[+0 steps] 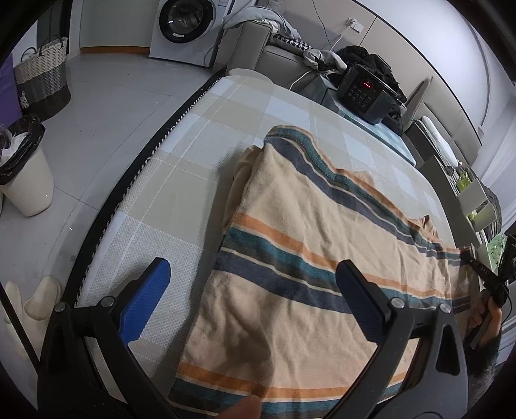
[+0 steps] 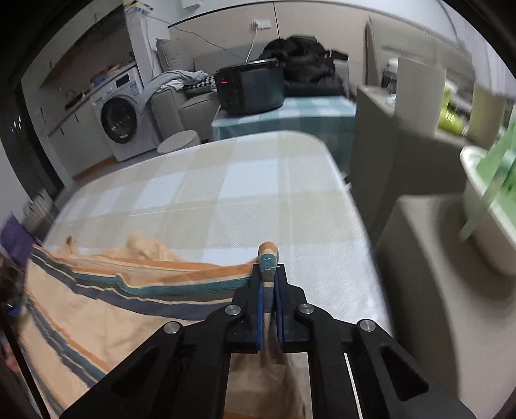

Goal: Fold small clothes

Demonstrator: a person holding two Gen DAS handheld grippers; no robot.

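Right gripper (image 2: 269, 290) pinches striped cloth (image 2: 96, 309); left gripper (image 1: 254, 290) gapes above checked table (image 1: 180, 161); washing machine (image 1: 183, 25) behind, seemingly.

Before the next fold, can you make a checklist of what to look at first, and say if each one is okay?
1. Right tool shut on the striped cloth: ok, a corner sticks up between its fingers.
2. Left tool open and ready to grab: ok, holding nothing.
3. Cloth lying flat: not ok, it is bunched along its far edge.
4. Bare checked table beyond the cloth: ok.
5. Black box with red lights away from the cloth: ok, it sits on another table.
6. Cloth's near edge fully on the table: cannot tell.
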